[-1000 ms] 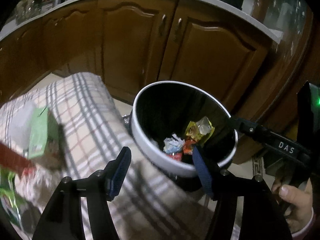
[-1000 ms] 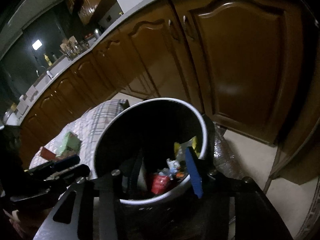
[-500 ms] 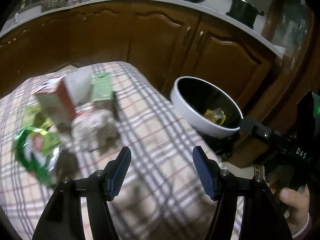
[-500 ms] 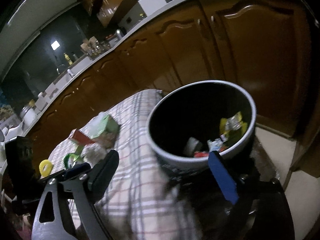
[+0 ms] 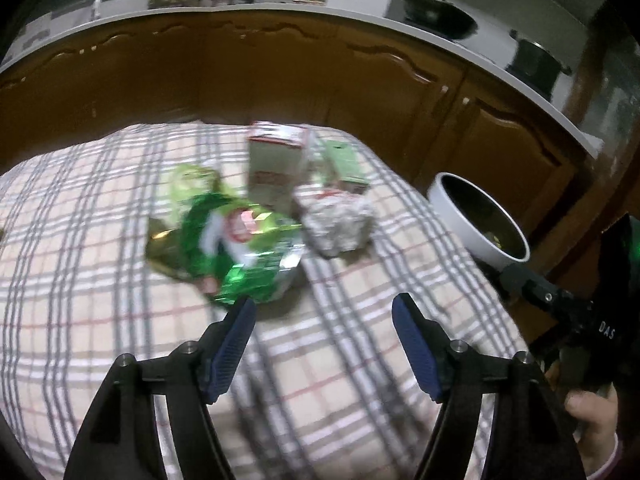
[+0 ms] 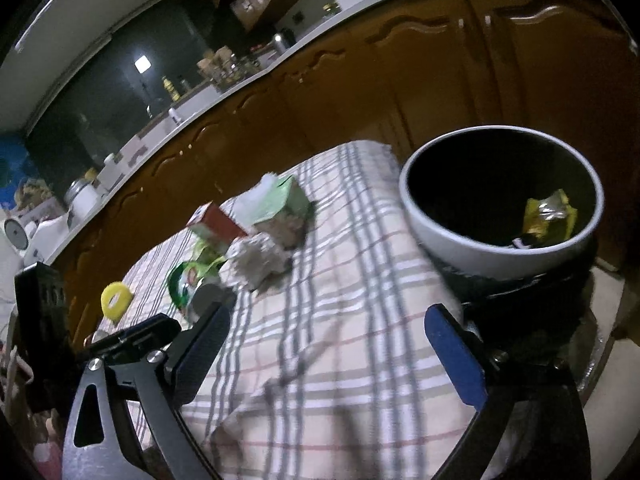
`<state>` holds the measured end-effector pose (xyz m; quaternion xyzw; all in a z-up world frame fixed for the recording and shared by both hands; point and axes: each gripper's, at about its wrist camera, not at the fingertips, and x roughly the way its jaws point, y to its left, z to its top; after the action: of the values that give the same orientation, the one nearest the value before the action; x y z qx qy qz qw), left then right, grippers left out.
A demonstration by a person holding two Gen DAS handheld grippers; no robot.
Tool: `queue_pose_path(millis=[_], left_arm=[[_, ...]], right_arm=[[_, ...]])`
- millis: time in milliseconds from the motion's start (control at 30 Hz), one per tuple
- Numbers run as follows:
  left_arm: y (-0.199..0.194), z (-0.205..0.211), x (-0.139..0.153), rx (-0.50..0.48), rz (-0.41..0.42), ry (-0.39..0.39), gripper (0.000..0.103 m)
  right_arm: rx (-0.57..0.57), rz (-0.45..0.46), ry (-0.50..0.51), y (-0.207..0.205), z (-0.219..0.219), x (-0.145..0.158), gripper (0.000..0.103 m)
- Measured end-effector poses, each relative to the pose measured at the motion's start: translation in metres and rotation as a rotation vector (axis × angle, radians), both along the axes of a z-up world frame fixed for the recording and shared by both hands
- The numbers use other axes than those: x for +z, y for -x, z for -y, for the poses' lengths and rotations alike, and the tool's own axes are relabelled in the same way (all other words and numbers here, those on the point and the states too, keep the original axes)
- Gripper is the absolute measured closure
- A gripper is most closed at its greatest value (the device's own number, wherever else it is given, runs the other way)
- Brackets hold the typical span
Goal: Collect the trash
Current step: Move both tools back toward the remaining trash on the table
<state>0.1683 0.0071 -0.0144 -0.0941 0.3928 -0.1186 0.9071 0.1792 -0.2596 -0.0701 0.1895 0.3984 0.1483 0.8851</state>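
Note:
On the plaid-covered table (image 5: pixel 100 280) lies a shiny green snack bag (image 5: pixel 232 240), a crumpled white paper ball (image 5: pixel 336 220), a red-and-white carton (image 5: pixel 274 164) and a green carton (image 5: pixel 346 164). My left gripper (image 5: pixel 324 332) is open and empty, just short of the green bag. The white-rimmed trash bin (image 6: pixel 500 240) stands past the table's right end and holds a yellow wrapper (image 6: pixel 550 216). My right gripper (image 6: pixel 340 344) is open and empty over the table near the bin. The same litter shows in the right wrist view: the paper ball (image 6: pixel 260 260) and the green carton (image 6: pixel 288 204).
Brown kitchen cabinets (image 5: pixel 280 80) run behind the table under a white counter with a pan (image 5: pixel 436 20) and a pot (image 5: pixel 532 64). A yellow ring-shaped item (image 6: pixel 114 298) lies at the table's far left. The bin also shows in the left wrist view (image 5: pixel 476 220).
Both grippers have swung left, away from above the bin and over the table. The litter pile now sits in front of my left gripper; the bin has shifted to the right of both views.

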Motion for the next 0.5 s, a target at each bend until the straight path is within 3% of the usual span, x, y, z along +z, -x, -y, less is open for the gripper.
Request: queue_pose_path(millis=[200, 500], left_arm=[[0.007, -0.038, 0.003, 0.079, 0.003, 0.013, 0.032], [-0.001, -0.057, -0.004, 0.102, -0.006, 0.006, 0.033]], right_arm=[[0.046, -0.011, 0.006, -0.005, -0.026, -0.003, 0.004], [0.058, -0.035, -0.003, -0.016, -0.043, -0.008, 0.004]])
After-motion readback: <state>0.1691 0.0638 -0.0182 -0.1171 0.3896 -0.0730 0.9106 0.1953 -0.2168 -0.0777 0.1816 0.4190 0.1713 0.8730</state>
